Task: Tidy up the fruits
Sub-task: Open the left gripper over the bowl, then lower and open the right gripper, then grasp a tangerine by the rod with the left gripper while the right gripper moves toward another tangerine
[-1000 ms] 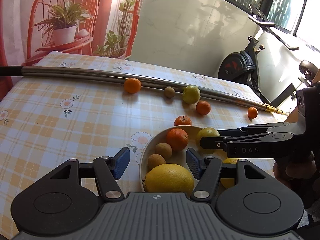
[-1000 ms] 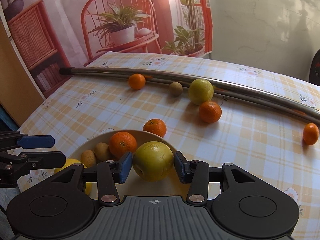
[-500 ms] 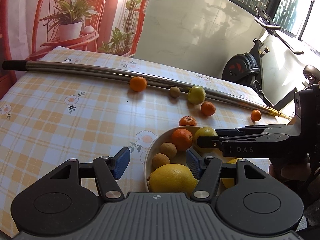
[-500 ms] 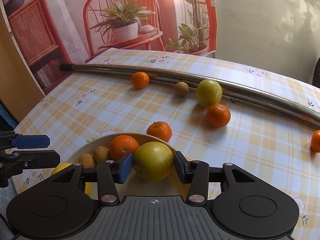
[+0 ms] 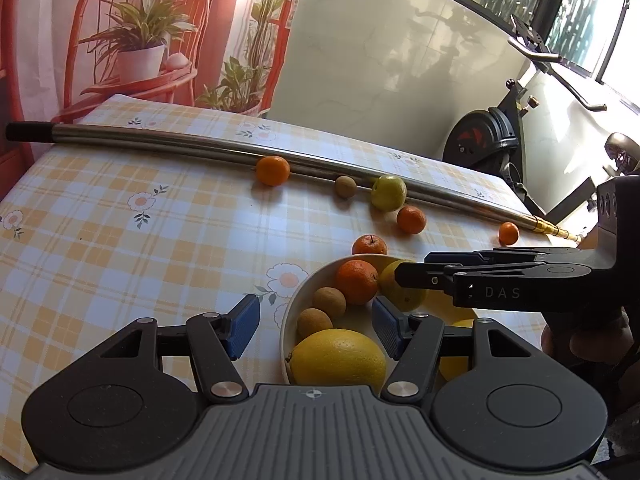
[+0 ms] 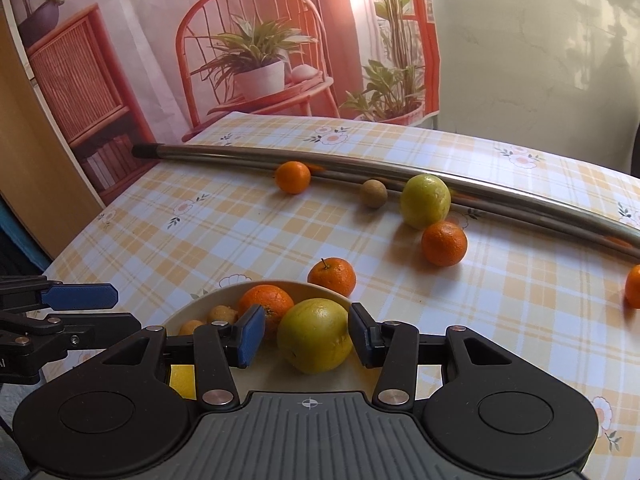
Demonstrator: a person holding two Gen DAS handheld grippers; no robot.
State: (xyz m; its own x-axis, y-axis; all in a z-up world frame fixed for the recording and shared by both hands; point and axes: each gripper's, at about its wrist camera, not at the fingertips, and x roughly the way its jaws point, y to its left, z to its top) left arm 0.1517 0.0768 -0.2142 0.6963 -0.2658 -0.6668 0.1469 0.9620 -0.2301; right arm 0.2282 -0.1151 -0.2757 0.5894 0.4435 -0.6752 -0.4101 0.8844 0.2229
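Right tongs [image 6: 306, 336] have parted, seemingly releasing the upright yellow-green fruit [image 6: 315, 336]; left tongs [image 5: 312, 326] apart.

yellow-checked floral tablecloth [image 6: 168, 240], orange mandarins [image 6: 293, 177], cream bowl [image 5: 286, 316], blue-padded tool [image 6: 306, 334]

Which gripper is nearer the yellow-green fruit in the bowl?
Right. The right gripper has its open fingers on either side of the yellow-green fruit in the bowl. The left gripper sits open at the bowl's other side, above the big lemon.
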